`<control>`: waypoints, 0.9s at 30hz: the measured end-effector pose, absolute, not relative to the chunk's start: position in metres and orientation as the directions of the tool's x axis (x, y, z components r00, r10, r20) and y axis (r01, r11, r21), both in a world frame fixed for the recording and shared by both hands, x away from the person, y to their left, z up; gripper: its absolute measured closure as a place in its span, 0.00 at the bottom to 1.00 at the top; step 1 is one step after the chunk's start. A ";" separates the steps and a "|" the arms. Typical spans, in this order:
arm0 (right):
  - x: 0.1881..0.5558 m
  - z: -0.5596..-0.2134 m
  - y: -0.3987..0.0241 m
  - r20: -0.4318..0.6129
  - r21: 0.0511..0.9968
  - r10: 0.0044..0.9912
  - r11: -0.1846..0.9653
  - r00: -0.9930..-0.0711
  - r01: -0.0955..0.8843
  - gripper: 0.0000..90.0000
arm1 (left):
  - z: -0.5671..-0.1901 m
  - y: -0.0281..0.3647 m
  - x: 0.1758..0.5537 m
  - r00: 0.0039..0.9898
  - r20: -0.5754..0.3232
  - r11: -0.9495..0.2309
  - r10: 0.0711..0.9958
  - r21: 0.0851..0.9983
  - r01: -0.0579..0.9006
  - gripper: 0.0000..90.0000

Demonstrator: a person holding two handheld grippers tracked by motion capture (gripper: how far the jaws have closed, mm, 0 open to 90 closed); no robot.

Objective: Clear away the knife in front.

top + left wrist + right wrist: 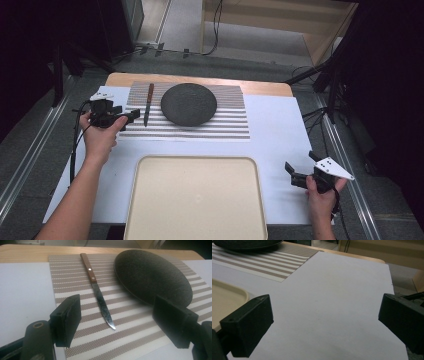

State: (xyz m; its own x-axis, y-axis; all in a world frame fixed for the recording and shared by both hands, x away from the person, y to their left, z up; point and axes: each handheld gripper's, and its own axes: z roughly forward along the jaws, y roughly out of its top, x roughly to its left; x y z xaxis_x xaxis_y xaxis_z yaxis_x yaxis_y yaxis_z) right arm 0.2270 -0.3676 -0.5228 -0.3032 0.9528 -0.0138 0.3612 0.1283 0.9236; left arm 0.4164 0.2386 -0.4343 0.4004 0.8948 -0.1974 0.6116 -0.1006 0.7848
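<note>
The knife (96,288) lies flat on the striped placemat (227,127) at the far side of the table, its wooden handle pointing away and its serrated blade toward the near edge. Just to its right sits the dark round plate (189,103), apart from the blade. The left gripper (131,116) hovers just left of the knife, aimed at it; in the left gripper view its jaws stand apart on either side of the blade's tip, touching nothing. A beige tray (196,197) rests at the near middle of the white table cover (280,140). Well off to the right, near the table's edge, the right gripper (290,173) rests low with its jaws spread wide and nothing between them.
</note>
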 end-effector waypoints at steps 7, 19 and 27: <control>0.227 -0.523 -0.368 -0.009 0.922 0.953 0.126 -0.304 0.366 0.00 | -0.432 0.233 0.435 0.382 -0.197 -0.102 0.903 0.765 0.636 0.28; 0.228 -0.523 -0.368 -0.012 0.922 0.952 0.129 -0.306 0.365 0.00 | -0.435 0.225 0.467 0.344 -0.178 -0.107 0.922 0.737 0.668 0.31; 0.229 -0.523 -0.368 -0.012 0.919 0.953 0.130 -0.303 0.372 0.00 | -0.439 0.224 0.486 0.304 -0.148 -0.109 0.941 0.718 0.687 0.38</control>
